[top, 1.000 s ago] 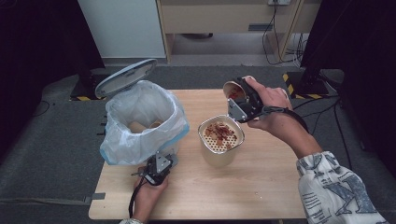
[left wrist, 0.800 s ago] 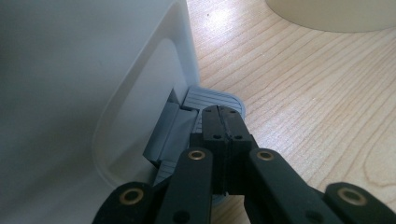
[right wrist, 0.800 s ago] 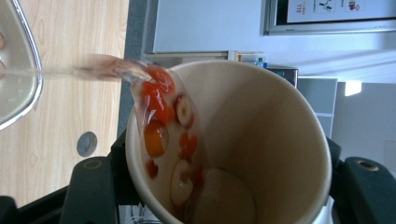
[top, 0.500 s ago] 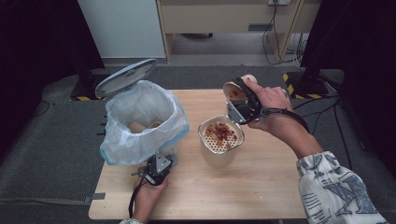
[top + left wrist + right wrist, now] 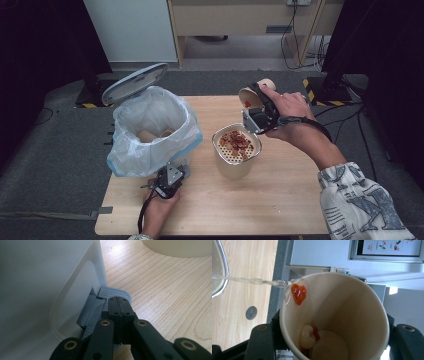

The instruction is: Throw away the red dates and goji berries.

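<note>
Right hand-held gripper [image 5: 257, 107]: clamped on the tilted beige paper cup [image 5: 334, 317], at 1 o'clock from the perforated metal strainer pot [image 5: 236, 150]; pose unchanged.
Cup: thin liquid stream [image 5: 249, 280] runs off its rim.
Left hand-held gripper [image 5: 119, 305]: closed, pressing the grey bin pedal [image 5: 113, 292]; unmoved.
White lined bin [image 5: 150, 127]: at 9 o'clock on the wooden desk [image 5: 280, 200]; lid up as before.

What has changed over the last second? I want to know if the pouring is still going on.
Nothing has visibly moved. The right gripper still holds the paper cup tipped over the strainer, a thin stream of liquid running off its rim. The left gripper stays shut on the bin's pedal, the lid up.
</note>
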### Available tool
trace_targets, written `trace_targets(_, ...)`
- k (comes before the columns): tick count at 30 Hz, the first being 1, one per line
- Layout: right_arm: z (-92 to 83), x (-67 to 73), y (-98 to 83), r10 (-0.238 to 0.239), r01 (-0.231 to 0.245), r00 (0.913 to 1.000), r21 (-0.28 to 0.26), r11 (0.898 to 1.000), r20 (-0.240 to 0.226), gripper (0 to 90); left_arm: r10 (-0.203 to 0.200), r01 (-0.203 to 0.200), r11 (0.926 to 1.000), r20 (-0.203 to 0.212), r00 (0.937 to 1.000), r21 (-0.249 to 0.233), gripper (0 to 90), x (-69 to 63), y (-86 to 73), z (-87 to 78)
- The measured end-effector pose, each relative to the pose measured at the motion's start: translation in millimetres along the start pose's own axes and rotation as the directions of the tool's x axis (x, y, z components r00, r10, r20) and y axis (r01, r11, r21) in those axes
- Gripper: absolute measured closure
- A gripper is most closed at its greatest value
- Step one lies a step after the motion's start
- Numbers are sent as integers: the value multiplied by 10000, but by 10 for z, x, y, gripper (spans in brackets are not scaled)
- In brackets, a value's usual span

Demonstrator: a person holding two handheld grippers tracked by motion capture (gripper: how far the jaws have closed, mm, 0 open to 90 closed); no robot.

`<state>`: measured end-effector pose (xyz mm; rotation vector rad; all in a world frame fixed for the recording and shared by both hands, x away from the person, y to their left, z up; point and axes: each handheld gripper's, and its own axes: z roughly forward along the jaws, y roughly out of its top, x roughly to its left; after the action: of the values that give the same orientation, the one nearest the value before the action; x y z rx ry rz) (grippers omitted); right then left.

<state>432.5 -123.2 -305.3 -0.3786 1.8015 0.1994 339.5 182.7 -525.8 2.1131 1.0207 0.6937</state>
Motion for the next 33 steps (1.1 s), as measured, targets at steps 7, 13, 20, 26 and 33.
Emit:
trace_targets(7,18,74,36,-1092,1089,9940,295,9936,79,347,1,-1,10000,3,10000,4,891,0,0,0)
trace_targets(13,34,100,48,-1271,1272,9919,344,9913,-47,347,-9,9,10000,6,10000,1,891,1,0,0)
trace_targets(20,41,116,58,-1491,1495,9887,410,9879,-121,347,-8,8,10000,9,10000,4,891,1,0,0)
trace_targets(26,59,165,50,-1589,1598,9871,525,9858,-198,346,-5,5,10000,3,10000,-1,891,1,0,0)
trace_targets(33,67,165,51,-1504,1513,9884,472,9874,-212,346,-8,8,10000,6,10000,-5,891,1,-1,0)
